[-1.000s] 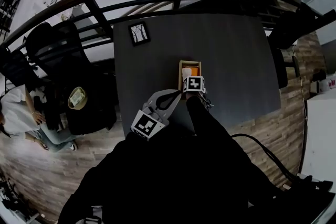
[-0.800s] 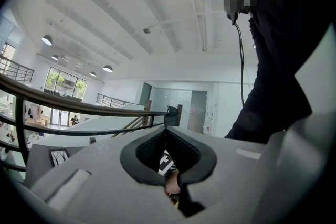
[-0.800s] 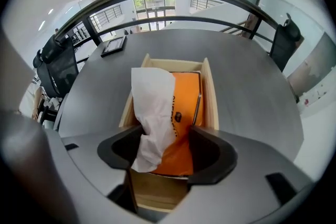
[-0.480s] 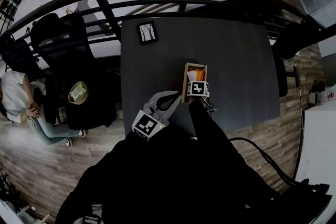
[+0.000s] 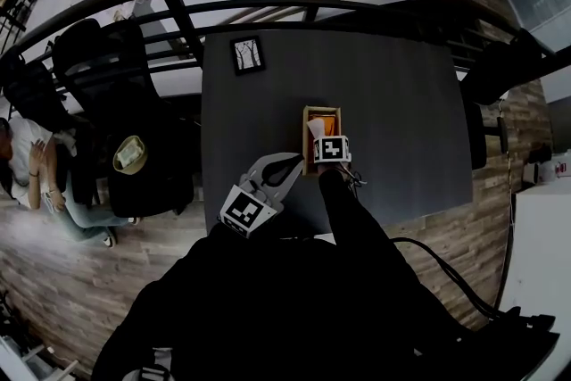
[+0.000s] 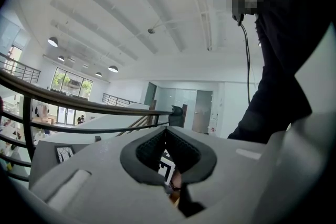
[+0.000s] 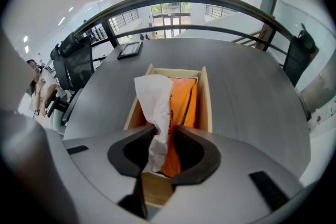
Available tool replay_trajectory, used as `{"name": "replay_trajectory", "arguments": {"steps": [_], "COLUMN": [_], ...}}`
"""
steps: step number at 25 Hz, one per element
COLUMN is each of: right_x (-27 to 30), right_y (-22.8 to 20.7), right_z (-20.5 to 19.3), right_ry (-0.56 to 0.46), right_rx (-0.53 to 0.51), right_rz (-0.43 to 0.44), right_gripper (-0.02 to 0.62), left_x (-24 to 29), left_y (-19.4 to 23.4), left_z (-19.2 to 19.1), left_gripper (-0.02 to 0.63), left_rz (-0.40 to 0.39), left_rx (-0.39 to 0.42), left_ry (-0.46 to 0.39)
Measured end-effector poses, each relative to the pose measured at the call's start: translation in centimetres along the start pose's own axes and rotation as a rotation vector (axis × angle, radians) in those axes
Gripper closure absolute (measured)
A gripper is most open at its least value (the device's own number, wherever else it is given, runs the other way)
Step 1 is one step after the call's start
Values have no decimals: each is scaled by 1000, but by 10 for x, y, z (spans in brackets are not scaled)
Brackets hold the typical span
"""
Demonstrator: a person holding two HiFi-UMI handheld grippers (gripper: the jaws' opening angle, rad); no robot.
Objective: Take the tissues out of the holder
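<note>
In the head view, an open-topped light wooden holder [image 5: 322, 109] is seen standing on the dark grey rectangular table [image 5: 401, 120], near its middle. An orange tissue pack [image 5: 328, 121] lies inside it, and a white tissue [image 5: 315, 129] is raised from the pack at the near end. The right gripper [image 5: 326, 147] is held directly over that end of the holder, pointing steeply down. The left gripper [image 5: 297, 160] is kept just beside the holder's left wall; whether it touches the wall cannot be told. A small black-framed picture [image 5: 247, 54] lies well apart, at the far left corner.

In the left gripper view, the left gripper [image 6: 166, 131] is shown with its jaws pressed together at the tips, and nothing is held between them.

In the right gripper view, the jaws of the right gripper [image 7: 164, 126] have just been closing, and they are now pinched on the white tissue [image 7: 155, 99], which runs up between them from the orange tissue pack [image 7: 185, 99]. The tissue's lower end is still tucked in the holder [image 7: 207, 105].

The grasp is judged to be made, but nothing has been drawn clear yet. The lift of this sheet remains to be done, and any further sheets are still stored in the pack.
</note>
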State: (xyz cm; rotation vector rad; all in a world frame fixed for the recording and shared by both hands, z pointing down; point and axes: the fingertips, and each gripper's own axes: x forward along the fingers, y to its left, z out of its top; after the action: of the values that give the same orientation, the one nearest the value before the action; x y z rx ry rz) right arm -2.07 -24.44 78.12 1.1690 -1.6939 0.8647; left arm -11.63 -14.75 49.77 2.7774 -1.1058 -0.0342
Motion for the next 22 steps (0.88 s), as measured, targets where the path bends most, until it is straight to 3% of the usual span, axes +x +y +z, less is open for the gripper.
{"name": "replay_trajectory", "arguments": {"steps": [6,15,22], "right_x": [-36,-106,-130], "right_y": [-2,-26,-81], "right_z": [9,46,52], "right_ry": [-57,-210,-271], "right_rx": [42,102,119], "right_rz": [69,135,73], "right_gripper": [482,482,482], "left_x": [13,51,78], "left_y": [-4,-20,-43], "left_z": [6,16,15], "left_gripper": [601,601,601], "left_rz": [25,-12,-66], "left_rx": [2,25,25], "left_ry": [-20,-34,-26]}}
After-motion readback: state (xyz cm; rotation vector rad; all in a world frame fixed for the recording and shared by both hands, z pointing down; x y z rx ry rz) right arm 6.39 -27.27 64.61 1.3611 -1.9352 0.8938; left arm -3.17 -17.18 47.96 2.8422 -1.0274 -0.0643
